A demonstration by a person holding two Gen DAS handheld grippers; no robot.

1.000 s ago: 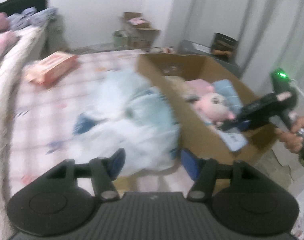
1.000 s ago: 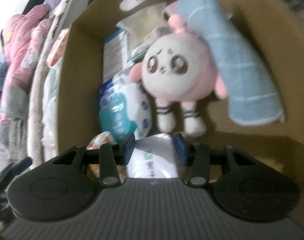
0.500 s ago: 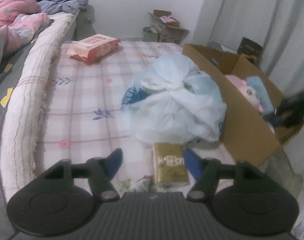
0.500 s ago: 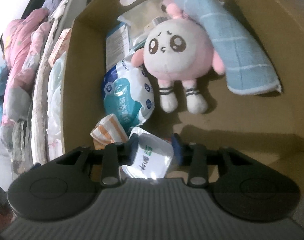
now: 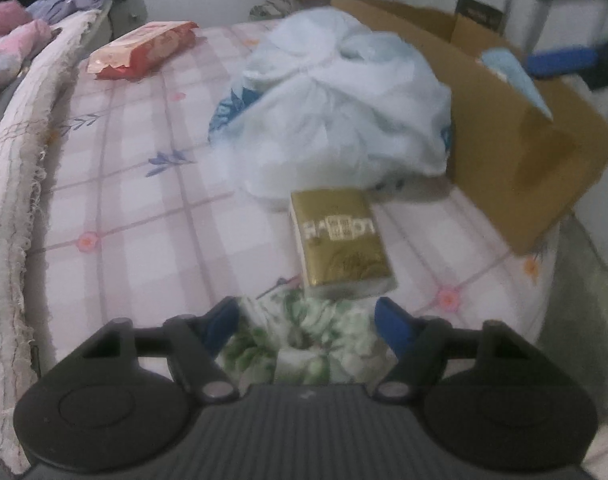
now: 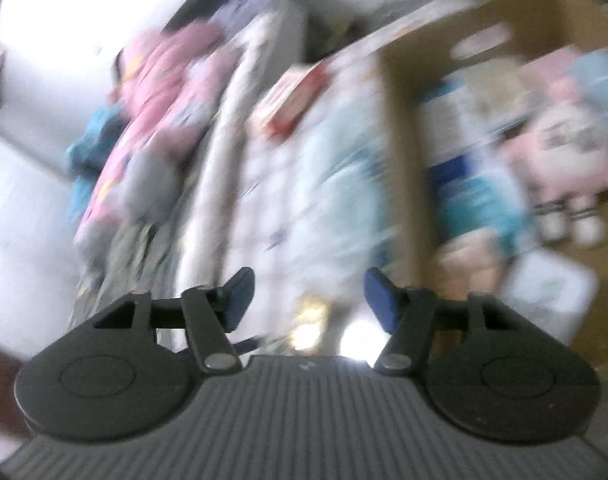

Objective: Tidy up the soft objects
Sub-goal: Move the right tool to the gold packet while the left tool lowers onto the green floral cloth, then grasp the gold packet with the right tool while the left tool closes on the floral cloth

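My left gripper (image 5: 307,320) hangs low over the bed with its jaws opening. A green floral soft pack (image 5: 304,344) lies between the fingers, and the pads are not pressing on it. Just beyond it lies a gold tissue pack (image 5: 339,240), with a white and blue plastic bag (image 5: 335,100) behind. My right gripper (image 6: 309,294) is empty, jaws opening, in a heavily blurred view. A white pack (image 6: 547,296) lies in the cardboard box (image 6: 399,152) beside a pink plush (image 6: 563,160) and a blue pack (image 6: 475,196).
The cardboard box (image 5: 523,148) stands on the bed's right edge. A red pack (image 5: 144,44) lies far left on the checked sheet (image 5: 136,208). A rolled quilt (image 5: 12,184) runs along the left. Pink bedding (image 6: 160,80) is piled beyond.
The left gripper has sunk toward the gold pack and the floral pack and opened wider. The right gripper let go of the white pack in the box, opened and swung away left.
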